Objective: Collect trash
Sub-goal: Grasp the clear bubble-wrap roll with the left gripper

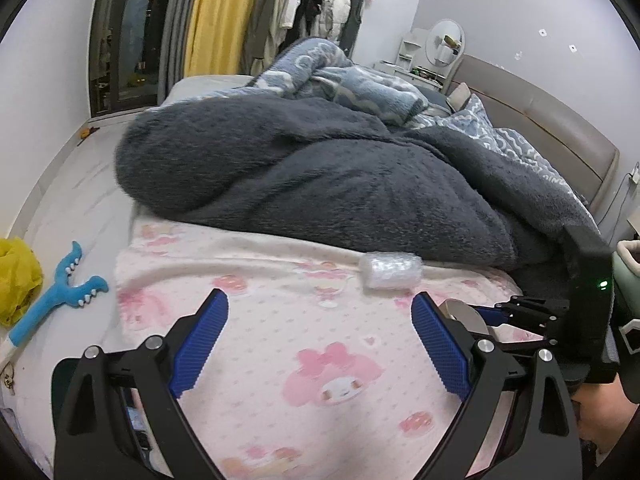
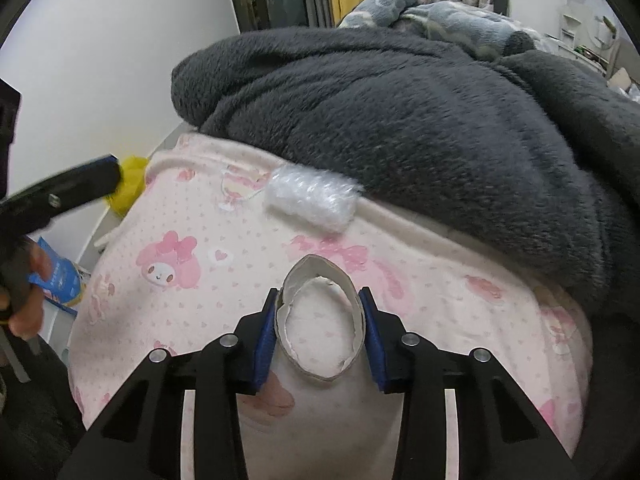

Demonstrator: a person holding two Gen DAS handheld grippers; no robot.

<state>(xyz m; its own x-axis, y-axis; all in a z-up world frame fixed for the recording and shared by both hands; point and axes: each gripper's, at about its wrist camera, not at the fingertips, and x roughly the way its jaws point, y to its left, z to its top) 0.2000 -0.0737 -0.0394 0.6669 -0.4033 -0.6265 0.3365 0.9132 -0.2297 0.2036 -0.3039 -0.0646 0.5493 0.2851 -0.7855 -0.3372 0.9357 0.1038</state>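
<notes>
Now cardboard ring (image 2: 320, 320) squeezed between right tool (image 2: 320, 334) pads, over pink blanket (image 2: 420, 280)

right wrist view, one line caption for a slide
Right gripper squeezes a cardboard ring above the pink bedsheet.

Even, soft indoor light, faint shadows, heavy fisheye bending with black corners, and slight motion blur at the edges.

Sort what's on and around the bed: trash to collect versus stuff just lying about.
Trash: cardboard ring in the right tongs; bubble wrap.

Lying about: grey blanket, pink sheet, blue toy, yellow bag.
</notes>
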